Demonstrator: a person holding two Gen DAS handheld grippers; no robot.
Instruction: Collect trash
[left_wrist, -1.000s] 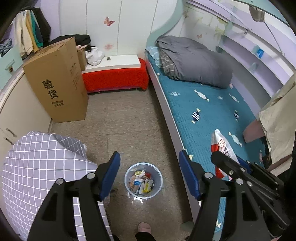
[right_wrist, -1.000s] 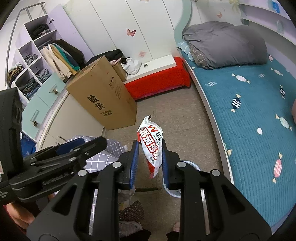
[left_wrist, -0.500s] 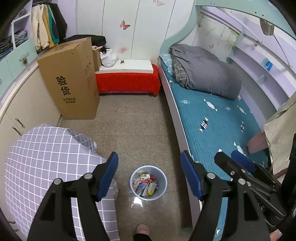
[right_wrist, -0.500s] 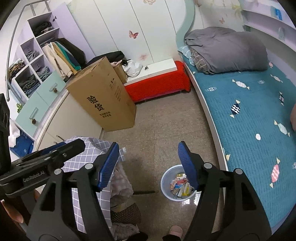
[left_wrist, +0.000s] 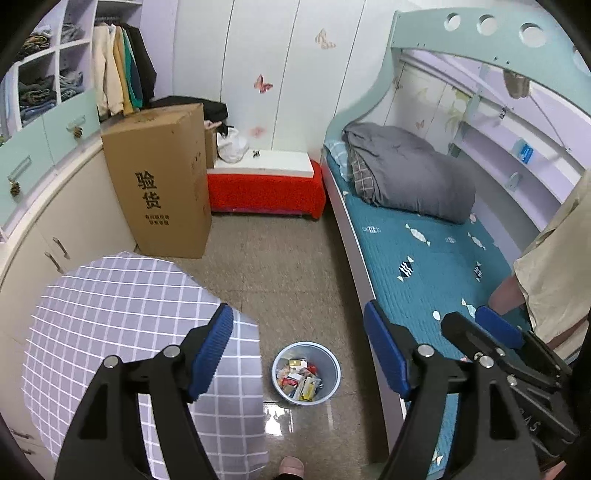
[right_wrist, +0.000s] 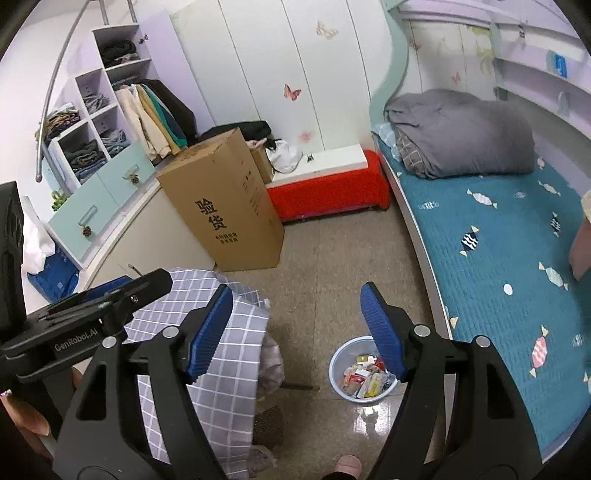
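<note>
Right wrist view: right gripper (right_wrist: 297, 328) jaws just opened wide, empty; trash bin (right_wrist: 364, 373) lower centre; left gripper (left_wrist: 299, 350) jaws wide, empty.

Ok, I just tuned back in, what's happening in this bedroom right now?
A person is collecting trash with a handheld gripper in each hand. The right gripper has just opened its jaws and holds nothing; the left gripper is open and empty too. Both hang above the blue bin on the floor beside the bed, and the bin holds a heap of wrappers. No loose trash shows on the bed or floor in these views.
</note>
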